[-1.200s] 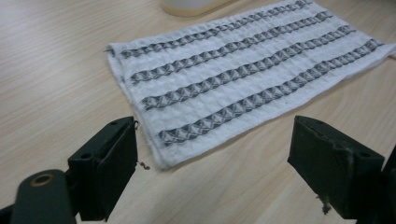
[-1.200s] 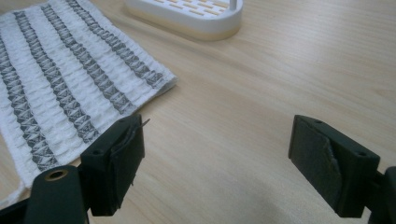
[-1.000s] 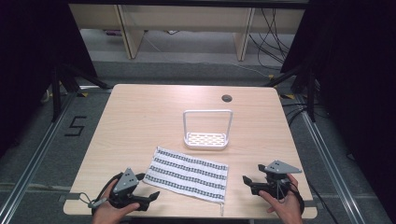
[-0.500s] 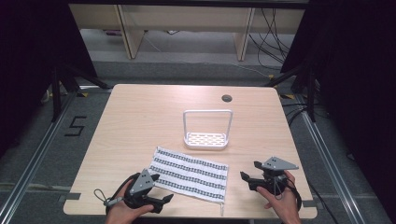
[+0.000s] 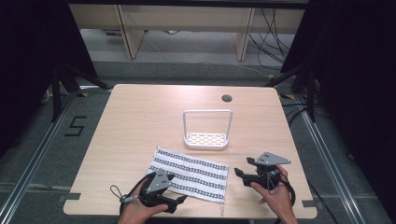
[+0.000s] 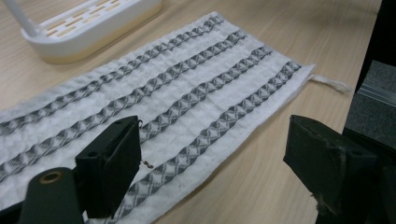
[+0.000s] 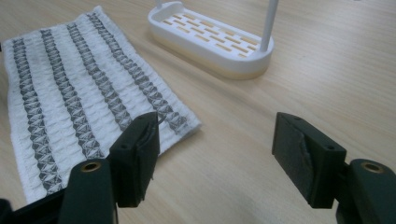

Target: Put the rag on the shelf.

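Hands low at near table edge, grippers' jaws apart, flanking towel.

A lab recording bay: black curtains, floor rails, loose cables, a bare wooden table.

The tabletop lies bare across its far half and down its 9 o'clock side, giving open passage there. Near the middle a white rack with an upright hoop handle stands in the way. A striped cloth lies flat at 6 o'clock, low enough to pass over. Between cloth and rack runs a narrow strip of bare wood.
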{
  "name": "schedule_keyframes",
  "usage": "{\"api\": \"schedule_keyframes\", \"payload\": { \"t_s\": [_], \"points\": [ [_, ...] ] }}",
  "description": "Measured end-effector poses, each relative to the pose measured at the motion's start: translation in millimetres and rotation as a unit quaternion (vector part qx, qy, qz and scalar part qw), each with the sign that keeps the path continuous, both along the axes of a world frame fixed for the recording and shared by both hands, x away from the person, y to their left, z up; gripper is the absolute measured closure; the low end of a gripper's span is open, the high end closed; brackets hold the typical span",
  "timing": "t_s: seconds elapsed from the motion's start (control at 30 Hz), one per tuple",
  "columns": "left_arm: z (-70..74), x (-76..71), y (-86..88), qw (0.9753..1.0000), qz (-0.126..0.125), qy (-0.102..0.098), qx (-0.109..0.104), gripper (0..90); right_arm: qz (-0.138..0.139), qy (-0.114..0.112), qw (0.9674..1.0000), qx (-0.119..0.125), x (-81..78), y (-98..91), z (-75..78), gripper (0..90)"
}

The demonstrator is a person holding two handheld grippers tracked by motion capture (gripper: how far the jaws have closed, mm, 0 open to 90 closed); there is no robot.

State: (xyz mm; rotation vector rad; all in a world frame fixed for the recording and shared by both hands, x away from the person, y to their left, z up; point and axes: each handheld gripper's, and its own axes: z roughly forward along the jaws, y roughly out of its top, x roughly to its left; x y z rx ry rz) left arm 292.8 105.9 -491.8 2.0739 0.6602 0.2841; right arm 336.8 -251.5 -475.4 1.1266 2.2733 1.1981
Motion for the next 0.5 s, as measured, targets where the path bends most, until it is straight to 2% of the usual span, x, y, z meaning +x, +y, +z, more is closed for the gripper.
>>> {"api": "schedule_keyframes", "payload": {
  "t_s": [0.03,0.13,0.17,0.2,0.27,0.37,0.43,0.5],
  "points": [
    [1.7,0.1,-6.1,1.0,-0.008,0.001,0.001,18.6,0.001,0.001,1.0,0.002,3.6,2.9,0.4,34.3],
    [2.6,0.0,-12.7,0.9999,-0.009,-0.005,0.001,19.3,0.006,-0.002,1.0,0.001,7.1,6.0,1.9,35.4],
    [3.4,0.8,-16.8,0.9998,-0.018,-0.006,0.001,19.3,0.008,-0.002,1.0,-0.001,8.5,7.7,2.6,35.5],
    [4.5,2.3,-19.5,0.9995,-0.027,-0.009,0.011,19.5,0.013,-0.002,0.9999,-0.003,10.8,9.5,3.6,35.7],
    [4.8,2.2,-26.3,0.9995,-0.031,-0.006,0.006,19.8,0.014,0.0,0.9999,-0.003,13.2,13.3,3.9,36.8],
    [4.5,2.3,-39.4,0.999,-0.043,-0.004,0.005,20.9,0.027,0.005,0.9995,-0.016,19.1,20.8,1.6,39.8],
    [4.4,1.8,-44.8,0.9988,-0.048,-0.007,0.006,21.2,0.032,-0.001,0.9993,-0.02,21.1,22.1,0.6,40.4],
    [4.9,0.9,-54.0,0.9982,-0.059,-0.006,0.007,22.7,0.041,0.011,0.9988,-0.025,25.2,28.7,-0.4,42.6]
  ]
}}
